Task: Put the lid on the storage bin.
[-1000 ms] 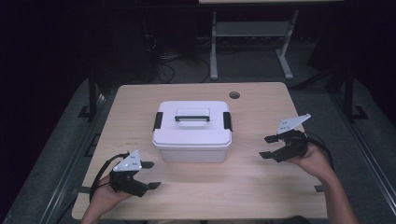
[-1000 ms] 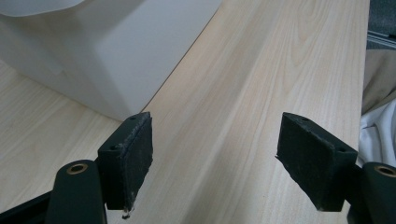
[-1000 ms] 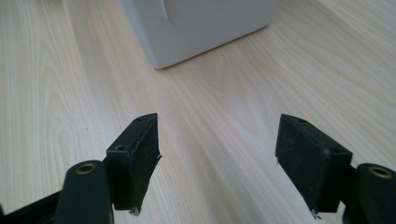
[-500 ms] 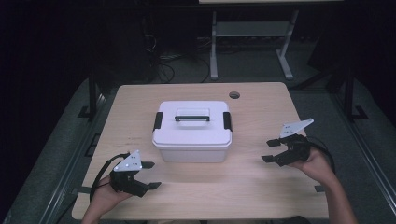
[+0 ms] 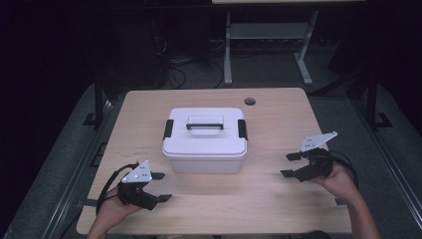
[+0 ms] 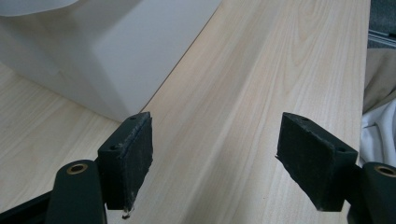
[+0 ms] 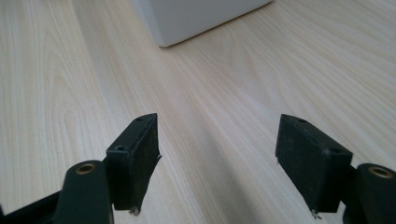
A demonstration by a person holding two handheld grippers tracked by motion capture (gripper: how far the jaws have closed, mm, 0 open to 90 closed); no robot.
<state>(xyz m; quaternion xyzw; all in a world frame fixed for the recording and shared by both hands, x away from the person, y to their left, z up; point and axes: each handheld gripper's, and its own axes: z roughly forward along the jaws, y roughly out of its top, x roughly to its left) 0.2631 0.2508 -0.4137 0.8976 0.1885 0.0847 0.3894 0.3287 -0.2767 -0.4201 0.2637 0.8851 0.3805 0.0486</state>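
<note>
A white lidded box (image 5: 205, 141) with a black handle (image 5: 204, 123) and black side latches stands in the middle of the light wooden table (image 5: 268, 199). My left gripper (image 5: 161, 187) rests low at the front left, its jaws open and empty, pointing toward the box's near left corner (image 6: 100, 56). My right gripper (image 5: 290, 165) is held at the right, jaws open and empty, pointing left toward the box (image 7: 196, 16). In each gripper view bare tabletop lies between the black pads (image 6: 133, 154) (image 7: 137, 154).
A round cable hole (image 5: 250, 101) sits in the table's far right part. Behind the table stand a white desk frame (image 5: 263, 40) and loose cables on a dark floor. White cloth (image 6: 378, 135) lies past the table edge in the left gripper view.
My right gripper has sunk a little and come slightly nearer the front edge. The left gripper and the box have stayed put.
</note>
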